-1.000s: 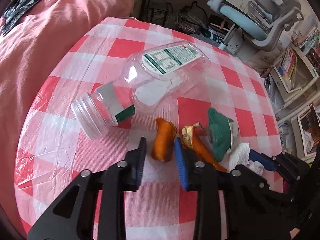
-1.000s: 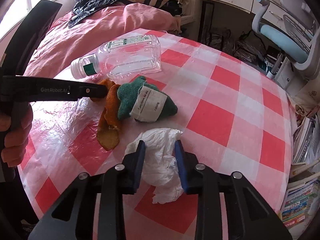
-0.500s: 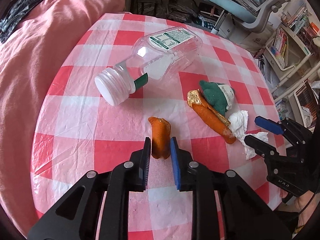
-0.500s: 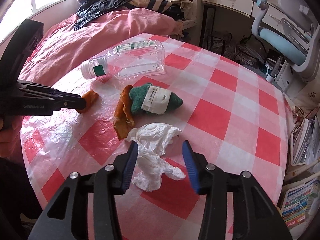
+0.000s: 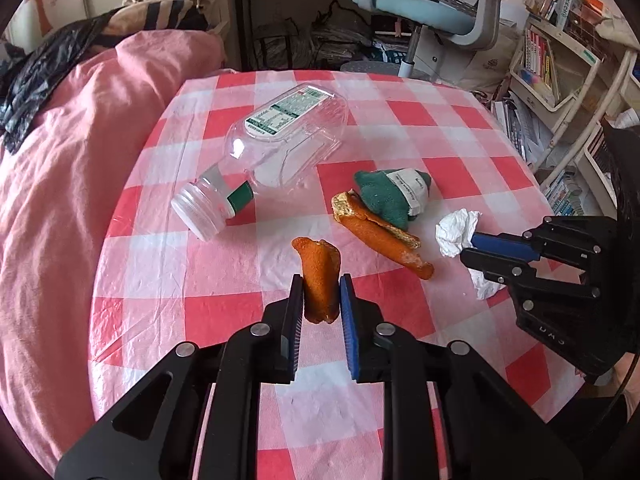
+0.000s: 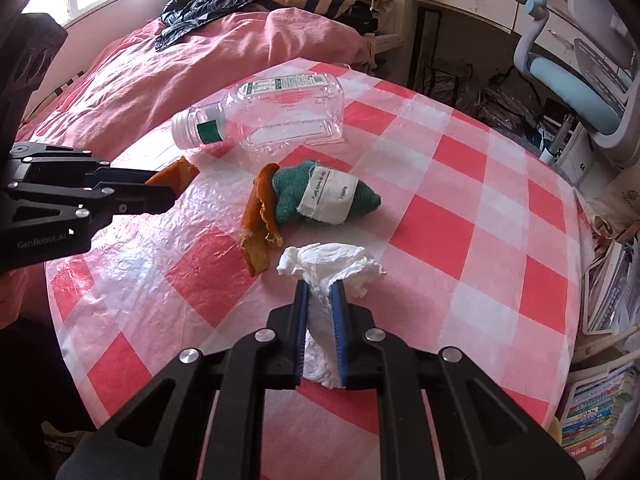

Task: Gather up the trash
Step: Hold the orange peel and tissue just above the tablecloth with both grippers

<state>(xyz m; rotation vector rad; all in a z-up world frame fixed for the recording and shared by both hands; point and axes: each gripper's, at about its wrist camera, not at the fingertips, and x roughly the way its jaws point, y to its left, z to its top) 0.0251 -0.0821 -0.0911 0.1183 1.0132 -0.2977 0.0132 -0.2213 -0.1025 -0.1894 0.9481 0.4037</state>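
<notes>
My left gripper [image 5: 320, 280] is shut on a small orange peel [image 5: 318, 276] and holds it above the red-checked table [image 5: 400, 120]. My right gripper [image 6: 320, 286] is shut on a crumpled white tissue [image 6: 332, 260], also seen in the left wrist view [image 5: 456, 228]. A longer orange peel [image 5: 380, 232] lies next to a green cloth with a white label [image 5: 396, 196]. An empty clear plastic bottle [image 5: 280, 144] lies on its side farther back. The left gripper also shows in the right wrist view [image 6: 160, 190].
A pink bedspread [image 5: 80, 160] borders the table on the left. A light-blue office chair [image 5: 432, 4] and stacked bookshelves [image 5: 560, 60] stand behind and to the right.
My left gripper closed on the small orange peel and lifted it off the table. My right gripper opened, then closed on the white tissue. Both cameras have pulled back and up.
</notes>
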